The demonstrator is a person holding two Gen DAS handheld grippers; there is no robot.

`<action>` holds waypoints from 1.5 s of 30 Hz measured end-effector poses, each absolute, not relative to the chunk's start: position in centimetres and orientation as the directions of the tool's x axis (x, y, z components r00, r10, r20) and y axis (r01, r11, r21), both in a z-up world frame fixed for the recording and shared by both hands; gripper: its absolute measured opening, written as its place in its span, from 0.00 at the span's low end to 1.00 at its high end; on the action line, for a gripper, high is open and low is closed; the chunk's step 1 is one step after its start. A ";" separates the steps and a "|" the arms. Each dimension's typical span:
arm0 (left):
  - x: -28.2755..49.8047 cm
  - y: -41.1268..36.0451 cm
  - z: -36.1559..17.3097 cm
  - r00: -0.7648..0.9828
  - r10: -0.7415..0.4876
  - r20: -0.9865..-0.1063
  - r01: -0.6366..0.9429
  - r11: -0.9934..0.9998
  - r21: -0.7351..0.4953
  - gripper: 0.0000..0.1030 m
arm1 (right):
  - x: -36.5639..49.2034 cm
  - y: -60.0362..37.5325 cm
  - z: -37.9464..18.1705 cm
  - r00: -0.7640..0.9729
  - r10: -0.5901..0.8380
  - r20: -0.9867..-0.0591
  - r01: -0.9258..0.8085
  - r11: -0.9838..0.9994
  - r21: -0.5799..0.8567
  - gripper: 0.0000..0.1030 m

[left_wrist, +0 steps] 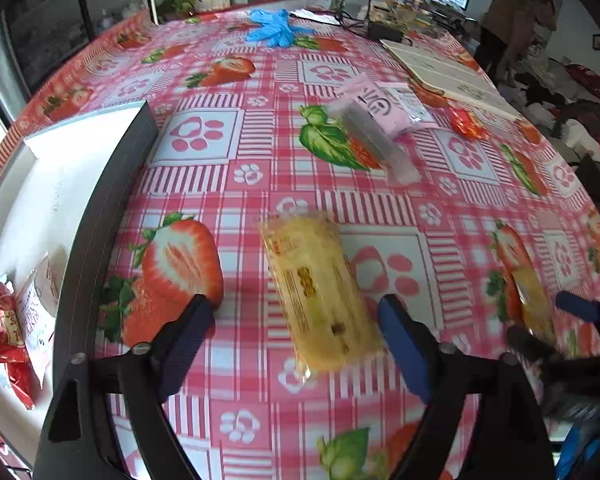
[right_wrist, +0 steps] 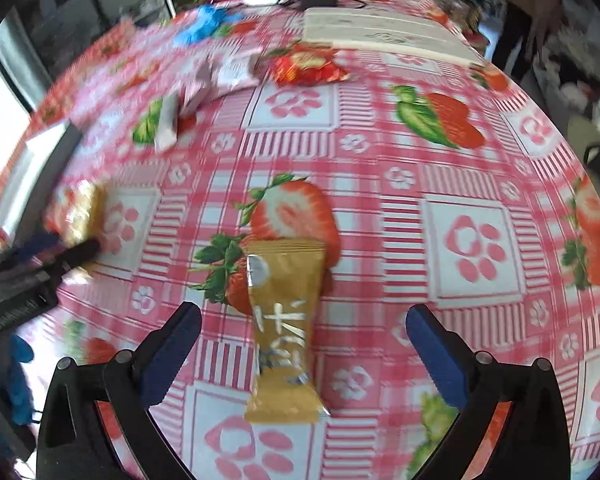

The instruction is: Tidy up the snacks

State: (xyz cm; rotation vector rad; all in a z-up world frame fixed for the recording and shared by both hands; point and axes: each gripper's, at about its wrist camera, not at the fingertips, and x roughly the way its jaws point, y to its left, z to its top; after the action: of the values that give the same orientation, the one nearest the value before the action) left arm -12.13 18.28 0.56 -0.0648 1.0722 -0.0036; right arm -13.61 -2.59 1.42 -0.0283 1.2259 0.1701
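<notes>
Left wrist view: the left hand-held gripper [left_wrist: 296,316] sits closest with its jaws spread wide, and a yellow snack pack [left_wrist: 320,292] lies loose on the strawberry-print surface [left_wrist: 236,184] between the pads without touching them, while a white bin [left_wrist: 32,200] at the left edge already has a red packet [left_wrist: 4,336] and a white packet [left_wrist: 36,304] in it. Right wrist view: the right hand-held gripper [right_wrist: 304,332] is also gaping wide over a gold snack bar [right_wrist: 286,328] lying flat between its jaws, untouched, with a red snack bag [right_wrist: 306,66] and a pink packet [right_wrist: 198,88] farther back.
</notes>
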 end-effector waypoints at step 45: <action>-11.4 17.1 -0.5 0.590 -0.007 -0.807 0.009 1.000 -0.001 1.00 | -15.9 -1.5 0.7 0.566 0.125 -0.815 -0.167 0.985 0.035 1.00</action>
State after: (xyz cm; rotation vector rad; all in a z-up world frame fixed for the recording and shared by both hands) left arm -11.36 17.07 -0.49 0.0032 0.9396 -0.0094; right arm -15.93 -1.51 0.67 -0.0480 0.9541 0.1719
